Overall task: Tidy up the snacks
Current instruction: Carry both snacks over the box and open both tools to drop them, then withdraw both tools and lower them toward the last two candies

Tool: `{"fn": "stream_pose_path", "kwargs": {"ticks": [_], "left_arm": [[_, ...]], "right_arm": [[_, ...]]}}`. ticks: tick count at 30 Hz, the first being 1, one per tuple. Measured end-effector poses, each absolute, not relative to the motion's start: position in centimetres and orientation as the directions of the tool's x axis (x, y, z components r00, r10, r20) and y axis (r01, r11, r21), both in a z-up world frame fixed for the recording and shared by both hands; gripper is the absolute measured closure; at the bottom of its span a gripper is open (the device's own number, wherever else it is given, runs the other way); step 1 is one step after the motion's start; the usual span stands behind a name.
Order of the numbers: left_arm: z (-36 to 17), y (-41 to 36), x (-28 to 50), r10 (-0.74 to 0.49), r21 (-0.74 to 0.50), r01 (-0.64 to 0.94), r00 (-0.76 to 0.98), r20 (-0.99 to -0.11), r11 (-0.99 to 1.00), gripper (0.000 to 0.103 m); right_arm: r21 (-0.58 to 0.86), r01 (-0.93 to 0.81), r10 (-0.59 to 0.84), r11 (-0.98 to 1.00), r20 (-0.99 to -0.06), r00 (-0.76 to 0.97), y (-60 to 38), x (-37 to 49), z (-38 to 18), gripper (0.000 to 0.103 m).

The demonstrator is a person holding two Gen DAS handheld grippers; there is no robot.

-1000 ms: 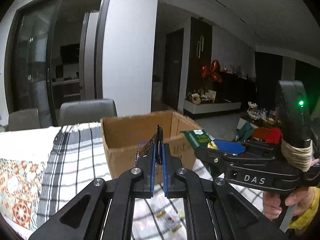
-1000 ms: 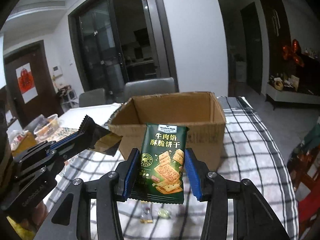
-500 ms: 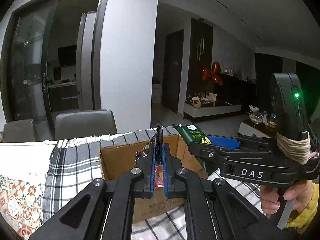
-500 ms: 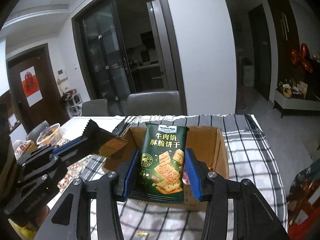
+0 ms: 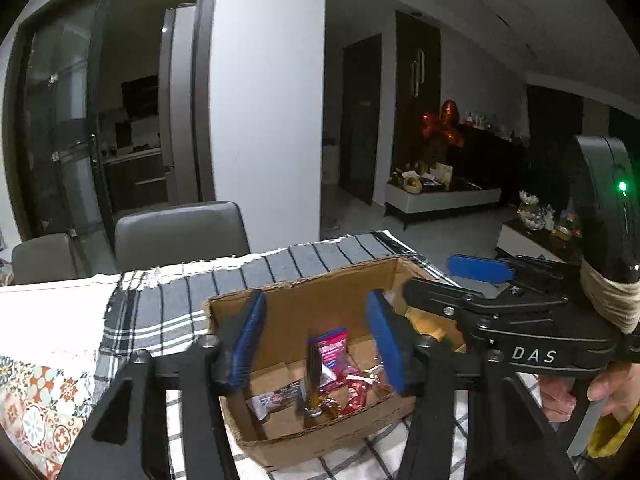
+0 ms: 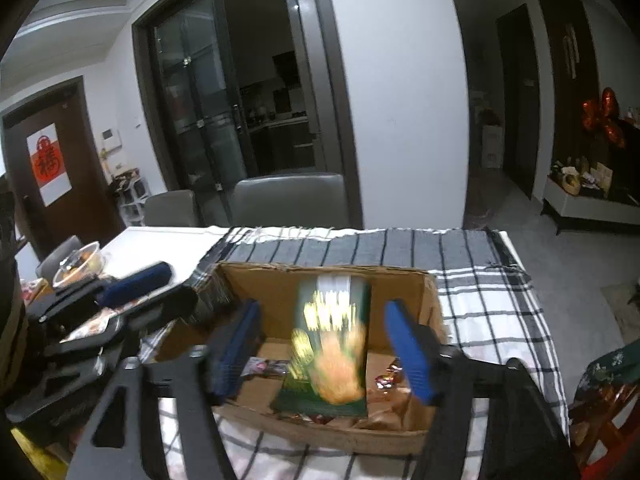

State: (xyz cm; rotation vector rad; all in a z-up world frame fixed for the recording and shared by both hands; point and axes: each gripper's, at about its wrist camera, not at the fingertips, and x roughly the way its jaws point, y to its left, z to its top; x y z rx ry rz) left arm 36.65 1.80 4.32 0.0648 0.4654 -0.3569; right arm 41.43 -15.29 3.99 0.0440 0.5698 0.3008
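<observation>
Cardboard box is catching a blurry green cracker pack; both tongs, left gripper and right gripper, are gaping wide, gripping nothing.

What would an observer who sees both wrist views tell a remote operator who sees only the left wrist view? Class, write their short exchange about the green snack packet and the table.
Operator: Is the right gripper gripping the green packet?
Observer: No. In the right wrist view the right gripper is open, and the green packet, motion-blurred, is between its pads, touching neither, over the cardboard box.
Operator: What is past my left edge?
Observer: A clear lidded bowl stands on the white part of the table.
</observation>
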Motion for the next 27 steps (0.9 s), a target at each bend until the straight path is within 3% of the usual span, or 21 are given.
{"fn": "stream_pose_path", "kwargs": {"ticks": [11, 27], "left_arm": [[3.2, 1.2, 30.2, -0.264, 0.068, 0.333, 0.842, -0.47, 0.94, 0.051], [-0.9, 1.5, 23.8, -0.193, 0.028, 0.263, 0.773, -0.605, 0.964, 0.05]], "right_arm": [[0.054, -0.355, 0.335, 0.933, -0.487, 0.806, -15.1, 34.2, 3.2, 0.035], [0.072, -0.446, 0.402, 0.892, -0.578, 0.71, -14.3, 28.4, -1.2, 0.036]]}}
